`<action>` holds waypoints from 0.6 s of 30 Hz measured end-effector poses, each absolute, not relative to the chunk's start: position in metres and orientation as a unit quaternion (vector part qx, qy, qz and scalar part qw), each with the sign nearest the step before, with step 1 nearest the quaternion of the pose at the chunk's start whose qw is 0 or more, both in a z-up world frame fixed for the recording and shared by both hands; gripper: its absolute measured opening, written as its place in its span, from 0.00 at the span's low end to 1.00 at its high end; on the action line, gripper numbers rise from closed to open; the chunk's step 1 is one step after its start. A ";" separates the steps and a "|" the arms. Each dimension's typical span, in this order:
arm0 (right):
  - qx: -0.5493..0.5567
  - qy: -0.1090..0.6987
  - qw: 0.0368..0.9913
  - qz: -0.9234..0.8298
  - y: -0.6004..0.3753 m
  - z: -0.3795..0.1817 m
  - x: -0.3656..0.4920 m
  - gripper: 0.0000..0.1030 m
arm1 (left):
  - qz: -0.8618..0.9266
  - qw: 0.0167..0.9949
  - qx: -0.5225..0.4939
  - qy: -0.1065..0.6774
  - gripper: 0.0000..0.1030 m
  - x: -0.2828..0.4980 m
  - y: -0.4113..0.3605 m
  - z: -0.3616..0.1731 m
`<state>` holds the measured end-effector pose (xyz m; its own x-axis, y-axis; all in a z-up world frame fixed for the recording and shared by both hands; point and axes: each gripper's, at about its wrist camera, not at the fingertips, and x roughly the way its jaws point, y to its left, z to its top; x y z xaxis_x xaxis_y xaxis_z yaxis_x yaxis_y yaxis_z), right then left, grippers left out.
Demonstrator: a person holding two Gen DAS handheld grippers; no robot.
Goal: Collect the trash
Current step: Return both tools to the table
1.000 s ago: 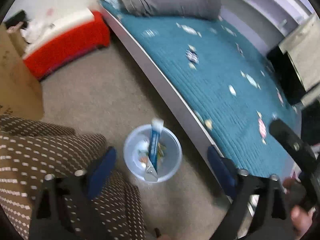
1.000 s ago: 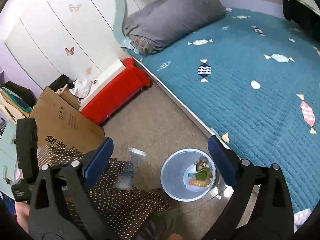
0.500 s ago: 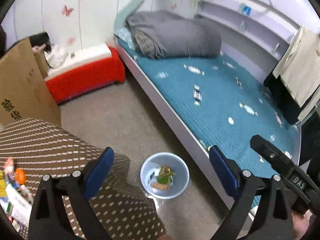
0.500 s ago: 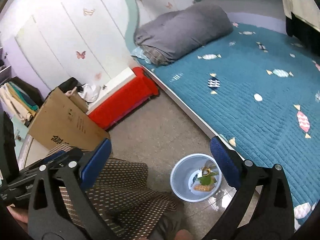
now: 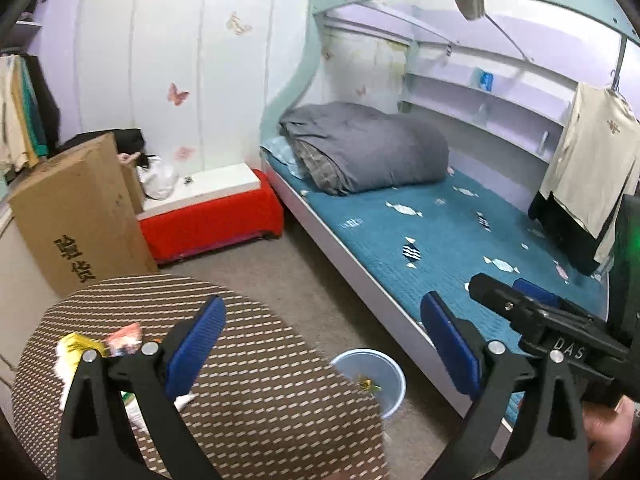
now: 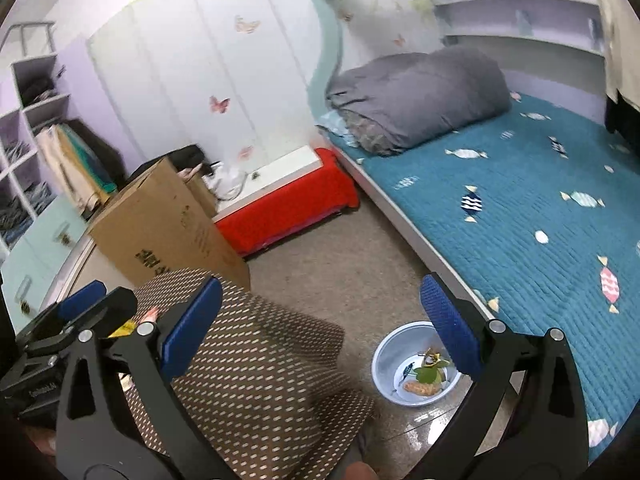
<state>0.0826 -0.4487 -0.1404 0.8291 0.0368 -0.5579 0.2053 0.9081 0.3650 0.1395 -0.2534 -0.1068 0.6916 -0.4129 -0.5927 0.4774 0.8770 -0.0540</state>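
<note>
A pale blue bin stands on the floor between the round table and the bed. It holds a green leaf, an orange scrap and a small blue tube. In the left wrist view the bin is half hidden behind the table. A yellow packet, a red wrapper and white tissue lie on the table's left side. My left gripper hangs open and empty above the table edge. My right gripper is open and empty too, high above the bin.
A bed with a teal cover and a grey duvet runs along the right. A red bench and a cardboard box stand by the wall. Clothes hang at the bed's far end. Bare floor lies between table and bed.
Both grippers have risen and tilted up away from the bin. The blue tube that stood upright in the bin now lies inside it. The table top with its wrappers has come into view.
</note>
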 end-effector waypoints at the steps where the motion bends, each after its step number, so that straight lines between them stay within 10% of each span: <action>1: 0.204 0.291 0.934 -0.035 -0.440 -0.138 0.083 0.94 | -0.238 0.920 0.052 0.307 0.93 0.137 -0.245 -0.106; 18: 0.064 0.379 0.895 0.227 -0.235 -0.173 0.095 0.94 | -0.048 0.949 0.004 0.312 0.93 0.089 -0.025 -0.133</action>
<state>0.0955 -0.2347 -0.1727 0.6099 0.4552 -0.6487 -0.3582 0.8885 0.2866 0.0891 -0.0253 -0.1329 0.8012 -0.0887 -0.5918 0.0937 0.9953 -0.0223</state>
